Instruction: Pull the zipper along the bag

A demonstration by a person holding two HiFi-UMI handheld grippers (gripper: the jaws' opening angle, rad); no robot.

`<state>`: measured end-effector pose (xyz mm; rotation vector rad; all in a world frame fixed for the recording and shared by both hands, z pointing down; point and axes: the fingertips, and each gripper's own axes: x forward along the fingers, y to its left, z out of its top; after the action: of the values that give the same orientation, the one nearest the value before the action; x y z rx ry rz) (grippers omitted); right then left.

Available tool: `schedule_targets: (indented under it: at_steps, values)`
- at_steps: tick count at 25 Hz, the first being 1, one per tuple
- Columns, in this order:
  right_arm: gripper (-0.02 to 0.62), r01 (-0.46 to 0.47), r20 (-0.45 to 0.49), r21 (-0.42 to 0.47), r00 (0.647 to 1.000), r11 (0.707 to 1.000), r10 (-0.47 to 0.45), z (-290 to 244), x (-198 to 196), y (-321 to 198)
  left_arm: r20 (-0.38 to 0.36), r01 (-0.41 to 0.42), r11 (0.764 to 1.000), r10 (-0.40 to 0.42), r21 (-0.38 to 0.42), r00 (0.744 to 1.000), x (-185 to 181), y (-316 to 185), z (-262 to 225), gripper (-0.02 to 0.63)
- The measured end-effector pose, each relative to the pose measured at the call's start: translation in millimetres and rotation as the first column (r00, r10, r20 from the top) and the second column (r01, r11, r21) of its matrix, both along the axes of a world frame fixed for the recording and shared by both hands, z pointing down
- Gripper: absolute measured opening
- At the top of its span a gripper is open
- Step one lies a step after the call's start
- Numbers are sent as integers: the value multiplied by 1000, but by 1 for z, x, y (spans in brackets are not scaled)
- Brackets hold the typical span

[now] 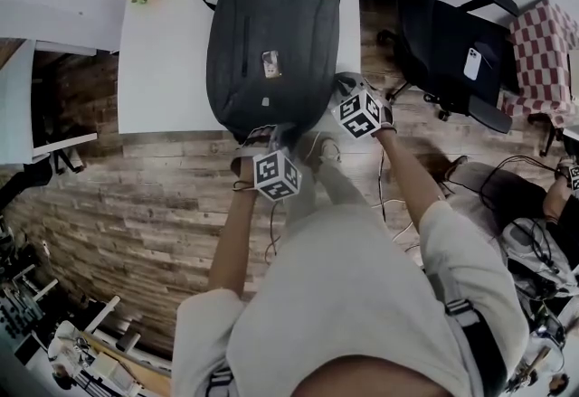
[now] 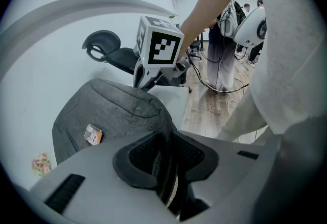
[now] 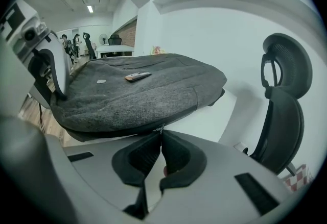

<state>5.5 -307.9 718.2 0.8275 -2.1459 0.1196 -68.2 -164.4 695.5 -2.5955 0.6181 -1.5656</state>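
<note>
Head view looks down on a dark grey bag (image 1: 271, 51) that lies flat on a white table (image 1: 154, 51), and both grippers stand at the edge of the bag nearest to the person. The left gripper (image 1: 262, 135) is at the middle of this near edge. In the left gripper view its fingers (image 2: 148, 154) are closed on a fold of the grey fabric, which passes between the pads, and the rest of the bag spreads away beyond the fingertips, with a small orange label (image 2: 93, 134) on its top face, ahead and to the left of the fingers. The right gripper (image 1: 342, 83) is at the near right corner of the bag. In the right gripper view its fingers (image 3: 176, 154) are pressed together, and a small metal zipper pull (image 3: 160, 128) sits pinched just at the fingertips, where the dark zipper line runs along the side of the bag. Beyond and above these fingertips the bag lies flat on the table. A black office chair (image 3: 281, 110) stands well apart, to the right of the right fingers.
</note>
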Motion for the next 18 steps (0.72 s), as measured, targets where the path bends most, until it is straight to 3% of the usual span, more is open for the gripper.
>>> schedule_targets:
  at_steps: [11, 18]
  values:
    - [21, 70, -104, 21, 992, 997, -67, 0, 2, 17, -7, 40, 999, -40, 9, 999, 1, -4, -3, 91]
    - [21, 134, -101, -15, 986, 991, -135, 4, -6, 62, -24, 68, 998, -68, -3, 997, 2, -8, -6, 87]
